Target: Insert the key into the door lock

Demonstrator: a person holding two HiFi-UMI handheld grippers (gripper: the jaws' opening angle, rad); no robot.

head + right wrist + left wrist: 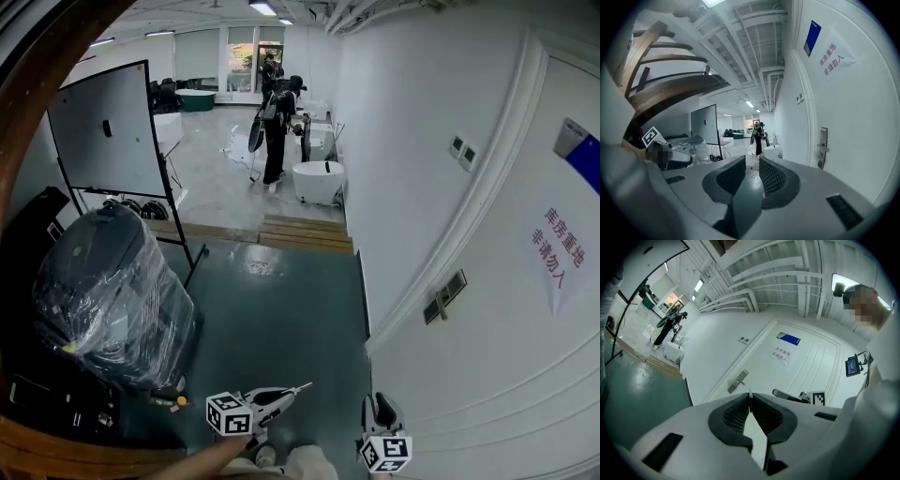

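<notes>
White door [511, 375] fills the right of the head view, w/ the door lock [442, 298], a grey plate and lever, at its near edge. Both grippers sit low in that view, well short of it. The left gripper [284, 397] points up-right w/ the key [302, 386] sticking out of its tips as a thin silver blade. The right gripper [379, 405] is just beside the door's foot.

Only the left gripper view shows the grip itself: jaws of the left gripper [750, 397] pressed together on the key [750, 392], a sliver at the tips. The door lock [738, 380] lies up-left of them, apart. The right gripper view shows what the head view can't: the jaws of the right gripper [752, 164] a narrow gap apart, floor showing btwn them, and the door lock [822, 147] side-on at right, lever jutting from the door.

Around: a red-lettered sign [553, 246] on the door, wall switches [462, 150], a whiteboard [108, 131], a film-wrapped bundle [112, 291] at left on the green floor [281, 309], and a wooden step [305, 234]. Beyond it a person [275, 131] stands by white tubs [317, 180]. Nothing stands btwn key and lock.
</notes>
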